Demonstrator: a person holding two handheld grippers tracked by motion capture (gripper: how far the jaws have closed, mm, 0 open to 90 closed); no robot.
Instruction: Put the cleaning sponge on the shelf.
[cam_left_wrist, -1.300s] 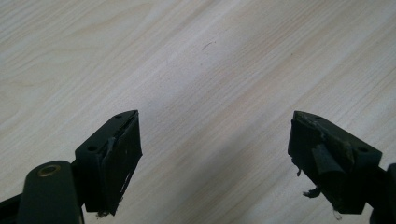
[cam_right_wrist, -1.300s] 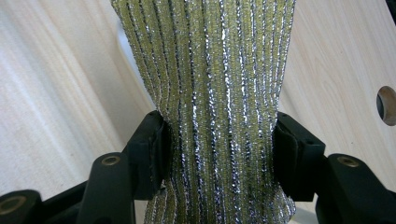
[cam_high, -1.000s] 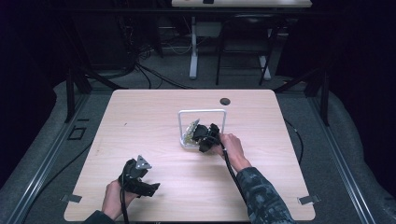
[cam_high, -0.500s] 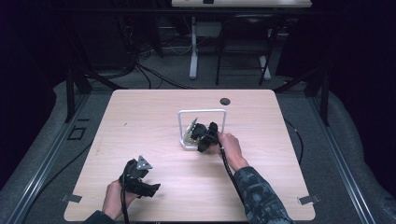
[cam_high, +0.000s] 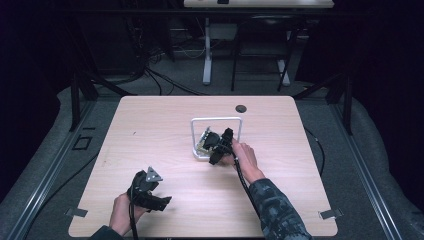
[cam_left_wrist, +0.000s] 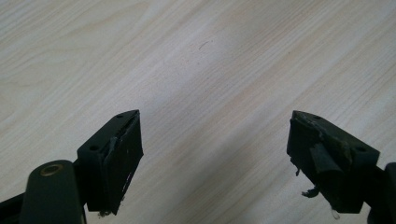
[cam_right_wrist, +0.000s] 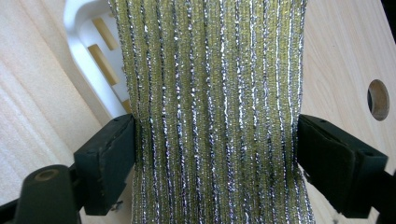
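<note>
My right gripper (cam_right_wrist: 212, 154) is clamped on the sponge (cam_right_wrist: 210, 93), holding it at the white rack (cam_high: 216, 135) mid-table; my left gripper (cam_left_wrist: 215, 154) hangs with jaws spread above bare table (cam_left_wrist: 196, 70).

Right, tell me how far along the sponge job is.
Done: the right gripper has its jaws closed on both sides of the green-and-silver striped sponge, at the white rack mid-table. In hand: that grip. I cannot tell whether the sponge is going into the rack or coming out. Left: the sponge is not yet clear of the rack. The left gripper is open over bare table, holding nothing.
</note>
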